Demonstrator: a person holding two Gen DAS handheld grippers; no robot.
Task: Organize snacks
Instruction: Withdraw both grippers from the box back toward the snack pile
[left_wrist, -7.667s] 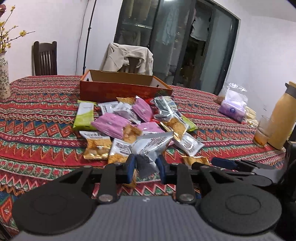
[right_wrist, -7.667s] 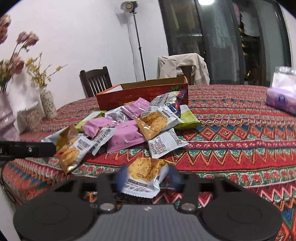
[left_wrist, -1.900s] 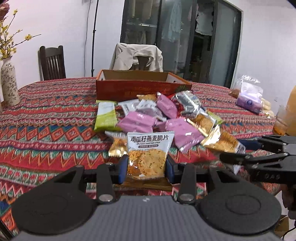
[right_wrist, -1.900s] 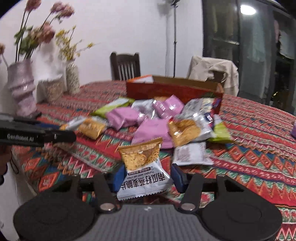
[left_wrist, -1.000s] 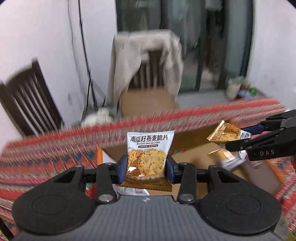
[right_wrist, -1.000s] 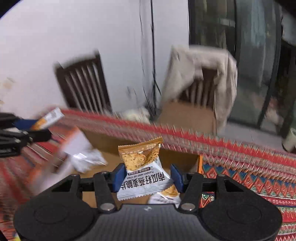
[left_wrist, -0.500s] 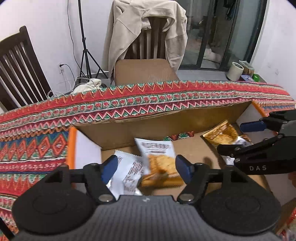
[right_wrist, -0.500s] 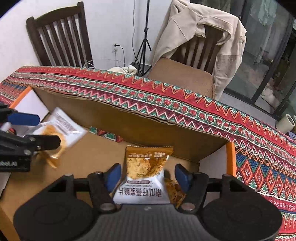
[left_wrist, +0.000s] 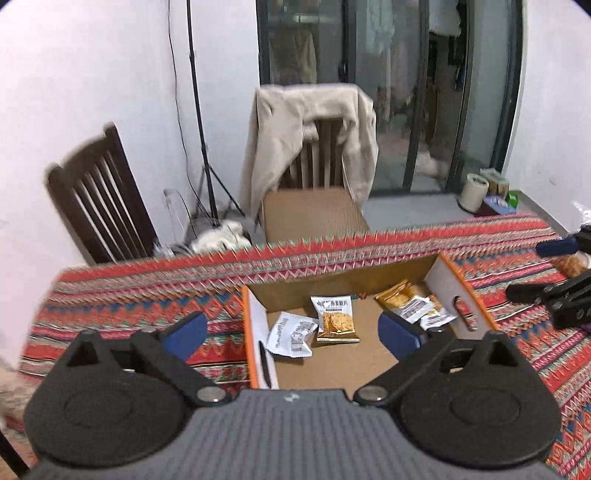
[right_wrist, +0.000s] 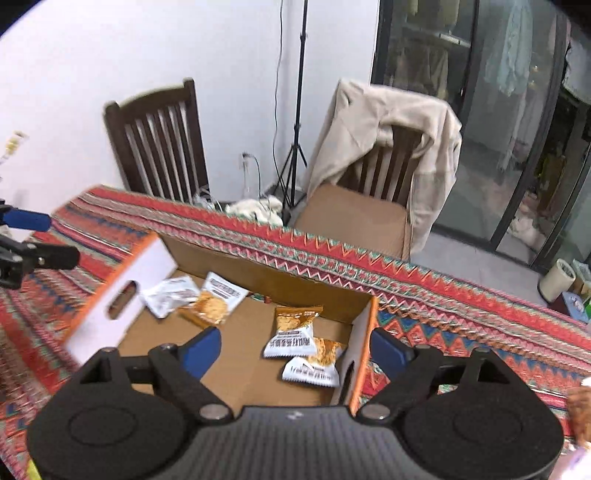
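Both packets dropped into box (left_wrist: 443, 275), tools opening, empty

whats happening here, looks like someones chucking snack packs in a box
A person with a handheld gripper in each hand is sorting snack packets into a cardboard box on a patterned tablecloth. The left gripper and right gripper are over the box, jaws opening, nothing between them. Two packets lie at one end of the box floor, and a few more are piled at the other end.
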